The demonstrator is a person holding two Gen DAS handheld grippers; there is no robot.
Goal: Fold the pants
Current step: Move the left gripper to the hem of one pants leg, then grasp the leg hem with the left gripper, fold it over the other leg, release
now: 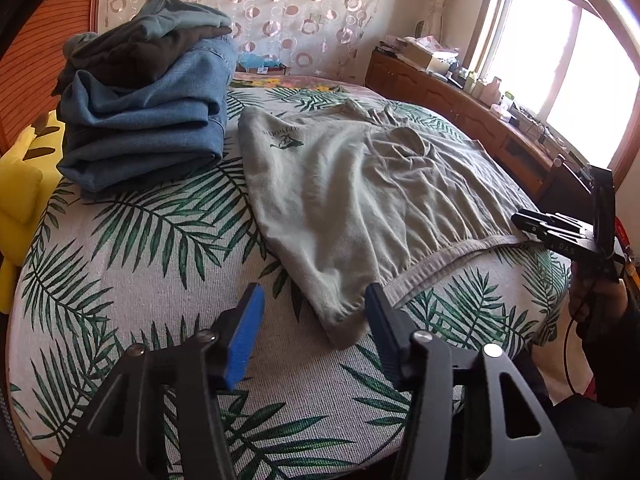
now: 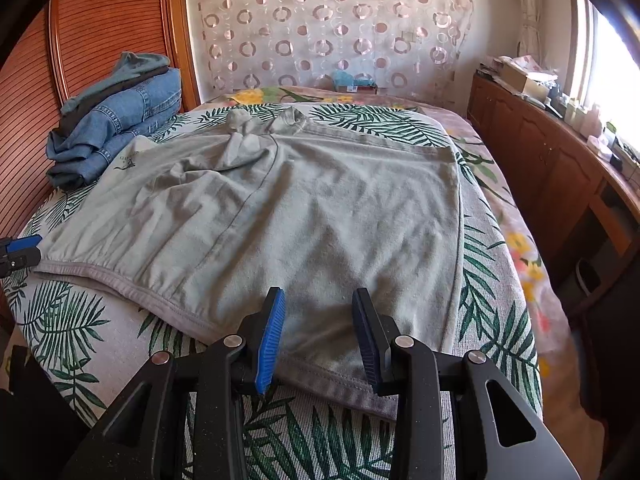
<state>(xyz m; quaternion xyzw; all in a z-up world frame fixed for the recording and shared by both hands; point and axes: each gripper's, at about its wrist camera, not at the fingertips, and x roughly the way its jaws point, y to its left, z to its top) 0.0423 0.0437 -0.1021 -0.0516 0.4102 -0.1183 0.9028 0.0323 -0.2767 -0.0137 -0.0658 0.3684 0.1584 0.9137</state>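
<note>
Pale grey-green pants [image 1: 352, 200] lie spread flat on the leaf-print bed cover, waistband toward me; they also fill the middle of the right wrist view [image 2: 304, 216]. My left gripper [image 1: 314, 316] is open and empty, just above the near left corner of the waistband. My right gripper [image 2: 318, 328] is open and empty, hovering over the near edge of the pants at the waistband's right end. The right gripper shows at the far right of the left wrist view [image 1: 520, 220]. The left gripper shows at the left edge of the right wrist view [image 2: 20, 250].
A stack of folded jeans and dark clothes [image 1: 148, 108] sits on the bed's far left, also visible in the right wrist view [image 2: 112, 116]. A yellow plush [image 1: 24, 192] lies at the left edge. A wooden cabinet [image 2: 560, 168] with clutter runs under the window at right.
</note>
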